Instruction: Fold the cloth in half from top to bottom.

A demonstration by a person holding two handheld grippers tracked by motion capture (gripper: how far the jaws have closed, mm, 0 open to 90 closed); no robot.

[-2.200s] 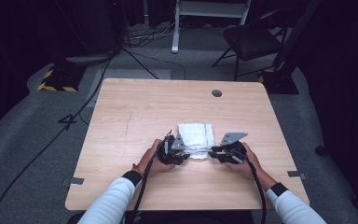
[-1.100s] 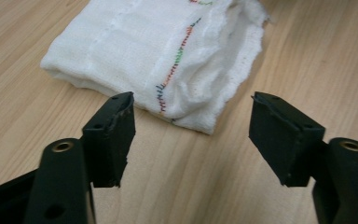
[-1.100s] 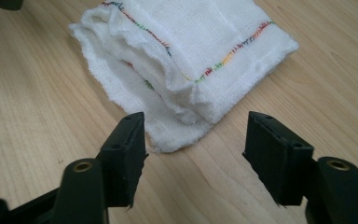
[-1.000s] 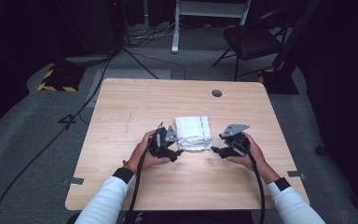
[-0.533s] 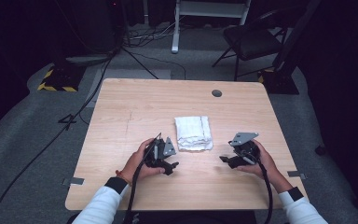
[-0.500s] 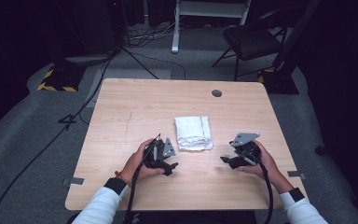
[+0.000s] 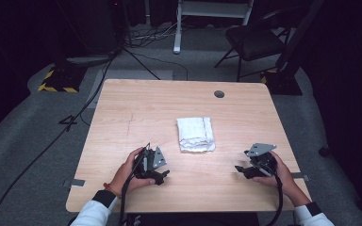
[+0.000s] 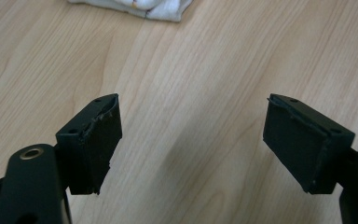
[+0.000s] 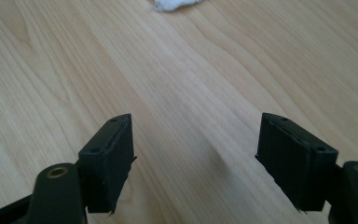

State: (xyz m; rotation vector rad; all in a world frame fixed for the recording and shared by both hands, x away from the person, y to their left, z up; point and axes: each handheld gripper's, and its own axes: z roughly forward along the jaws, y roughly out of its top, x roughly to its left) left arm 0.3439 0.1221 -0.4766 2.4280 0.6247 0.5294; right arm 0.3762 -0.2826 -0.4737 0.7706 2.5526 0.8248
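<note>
On the wooden bench point(image 7: 136, 113), a folded white towel point(image 7: 196, 134) lies just past the middle, with no label or writing legible on it. Both tongs are spread wide and hold nothing: the left tongs point(image 7: 158, 176) sit at 8 o'clock from the towel, the right tongs point(image 7: 241, 169) at 4 o'clock. Two seconds ago both pressed against the towel's near edge; now they have drawn back, well apart from it.

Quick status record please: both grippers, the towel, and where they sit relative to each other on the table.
left gripper: open, holds nothing, near the table's front edge
right gripper: open, holds nothing, near the front right
towel: white, folded, flat at mid-table, touched by neither gripper
layout: towel lies beyond and between the two grippers
table: light wood, round dark port near the far edge
</note>
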